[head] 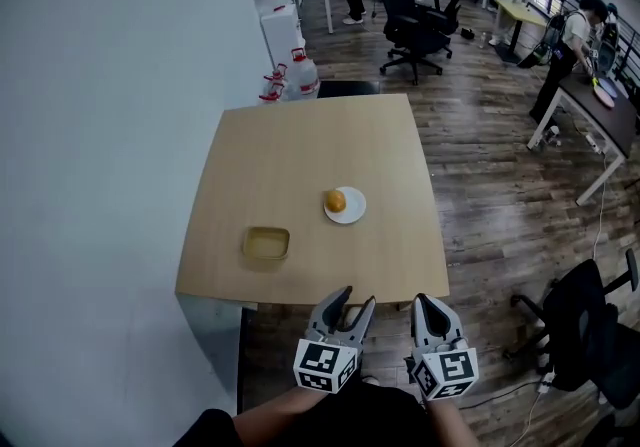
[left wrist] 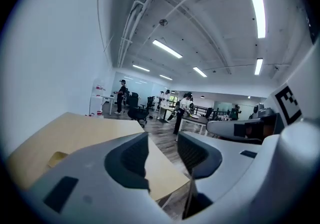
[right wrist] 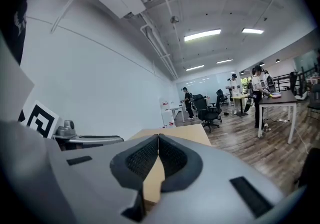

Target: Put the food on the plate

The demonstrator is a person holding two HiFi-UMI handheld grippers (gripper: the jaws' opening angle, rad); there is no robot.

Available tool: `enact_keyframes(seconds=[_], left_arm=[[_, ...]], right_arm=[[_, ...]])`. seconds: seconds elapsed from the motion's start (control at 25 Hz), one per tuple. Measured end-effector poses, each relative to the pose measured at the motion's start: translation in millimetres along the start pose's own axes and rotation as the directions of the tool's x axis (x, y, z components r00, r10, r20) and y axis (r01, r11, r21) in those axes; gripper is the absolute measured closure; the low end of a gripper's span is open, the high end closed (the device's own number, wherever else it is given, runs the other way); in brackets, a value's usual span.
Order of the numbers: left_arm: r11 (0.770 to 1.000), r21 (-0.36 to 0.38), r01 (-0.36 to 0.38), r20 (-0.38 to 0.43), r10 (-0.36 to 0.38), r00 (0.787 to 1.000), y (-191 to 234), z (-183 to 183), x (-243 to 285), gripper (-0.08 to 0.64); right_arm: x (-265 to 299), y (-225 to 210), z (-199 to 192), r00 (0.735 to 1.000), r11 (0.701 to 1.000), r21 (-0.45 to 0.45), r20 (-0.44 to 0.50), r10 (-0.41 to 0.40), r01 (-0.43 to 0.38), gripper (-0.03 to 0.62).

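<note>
An orange, round piece of food (head: 335,201) lies on the left part of a small white plate (head: 354,212) on the wooden table (head: 300,150). A shallow yellow dish (head: 266,243) sits left of the plate, nearer the front edge; it also shows in the left gripper view as the yellow dish (left wrist: 57,158). Both grippers hang off the table, in front of its near edge. My left gripper (head: 359,297) (left wrist: 163,137) has its jaws apart with nothing between them. My right gripper (head: 429,301) (right wrist: 158,137) has its pads closed together and holds nothing.
A white wall runs along the table's left side. Water jugs (head: 296,75) stand beyond the far edge. A black office chair (head: 590,330) is at the right, another black chair (head: 415,25) farther back. People stand at desks in the background.
</note>
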State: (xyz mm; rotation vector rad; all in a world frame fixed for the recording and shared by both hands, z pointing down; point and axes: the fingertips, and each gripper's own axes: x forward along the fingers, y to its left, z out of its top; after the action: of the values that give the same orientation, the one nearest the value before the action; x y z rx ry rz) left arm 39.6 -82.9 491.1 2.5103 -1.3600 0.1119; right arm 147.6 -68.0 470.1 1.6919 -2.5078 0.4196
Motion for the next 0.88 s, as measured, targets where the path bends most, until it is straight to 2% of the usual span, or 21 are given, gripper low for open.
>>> enact_keyframes(seconds=[0.04,0.08,0.24,0.48,0.64,0.88], left_arm=[[1.000,-0.003,-0.003,0.011,0.003,1.000,-7.1,0.5,-9.2,0.418],[1.000,-0.008,-0.005,0.021,0.006,1.000,-13.8,0.5,-17.7,0.458],[1.000,0.002,-0.013,0.028,0.013,1.000,-32.4,-4.1,-37.4,0.537],[1.000,0.013,0.013,0.004,-0.013,1.000,-44.8,-7.8,-28.8,0.541],[0.999,0.015,0.032,0.020,-0.032,0.999,-46.6,1.2,-17.2,0.541],[0.999,0.048,0.025,0.050,-0.027,0.998,-46.9,14.9,-9.7,0.541]], right_arm=[[-8.7,2.2,-2.4,1.000,1.000,0.001,0.001,-0.001,0.001,0.532],[-16.9,4.0,-4.8,1.000,1.000,0.003,0.004,-0.001,0.001,0.532],[-39.5,7.5,-10.1,1.000,1.000,-0.005,0.023,-0.009,0.009,0.532],[-46.7,-0.7,3.2,0.998,0.996,-0.076,0.054,-0.038,0.043,0.532],[-42.5,-4.7,11.8,0.996,0.991,-0.119,0.065,-0.056,0.063,0.532],[-37.0,-7.6,16.3,0.996,0.988,-0.138,0.069,-0.056,0.065,0.532]])
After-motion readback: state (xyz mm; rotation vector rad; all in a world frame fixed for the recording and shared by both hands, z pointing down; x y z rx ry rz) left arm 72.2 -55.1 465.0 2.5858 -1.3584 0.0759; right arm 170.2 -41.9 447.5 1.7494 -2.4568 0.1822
